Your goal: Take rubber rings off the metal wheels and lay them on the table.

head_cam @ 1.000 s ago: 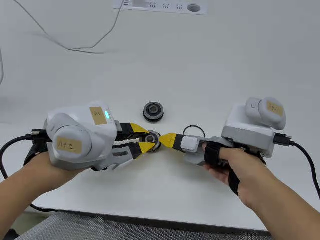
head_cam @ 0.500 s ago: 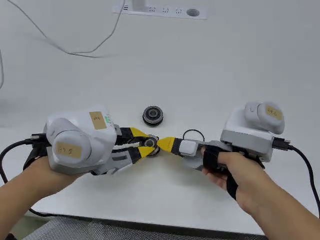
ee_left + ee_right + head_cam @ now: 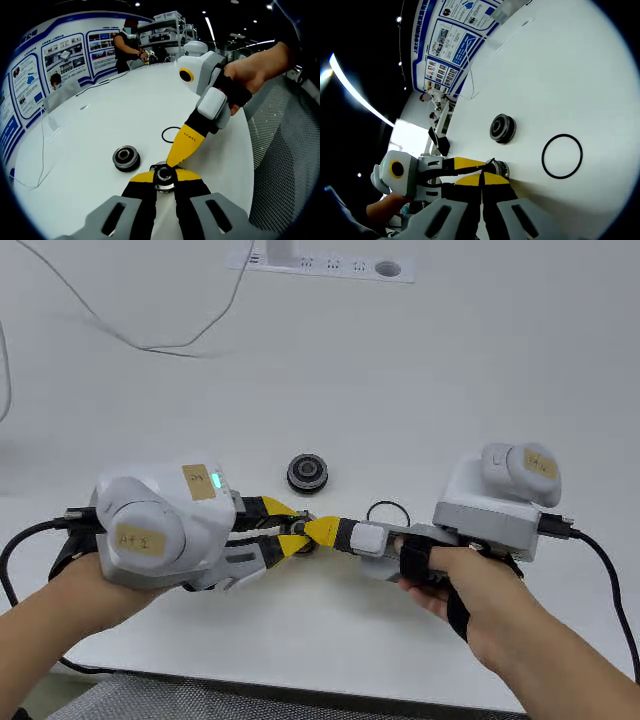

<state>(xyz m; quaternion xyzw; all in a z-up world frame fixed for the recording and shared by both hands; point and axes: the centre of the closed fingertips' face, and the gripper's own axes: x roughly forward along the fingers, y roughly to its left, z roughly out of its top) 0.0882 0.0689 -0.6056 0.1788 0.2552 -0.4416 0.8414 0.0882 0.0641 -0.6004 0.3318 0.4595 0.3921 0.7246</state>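
Observation:
My left gripper (image 3: 288, 531) (image 3: 164, 176) is shut on a small metal wheel (image 3: 301, 532) (image 3: 164, 177) (image 3: 500, 169), held just above the table. My right gripper (image 3: 320, 530) (image 3: 482, 179) is shut, and its yellow tip (image 3: 185, 144) presses against that wheel's rim. Whether it pinches the rubber ring is too small to tell. A second wheel (image 3: 307, 471) (image 3: 126, 158) (image 3: 502, 128) with its black ring on lies flat beyond the jaws. One loose black rubber ring (image 3: 387, 512) (image 3: 172, 134) (image 3: 562, 155) lies on the white table (image 3: 450, 390) beside the right gripper.
A grey cable (image 3: 150, 340) runs across the far left of the table. At the far edge sits a white power strip (image 3: 320, 260). The near table edge (image 3: 300, 680) is close below both hands. A person stands far off behind the bench (image 3: 127, 42).
My right gripper has slid a little to the left, bringing its shut tip against the held wheel. The left gripper and the loose items have stayed put.

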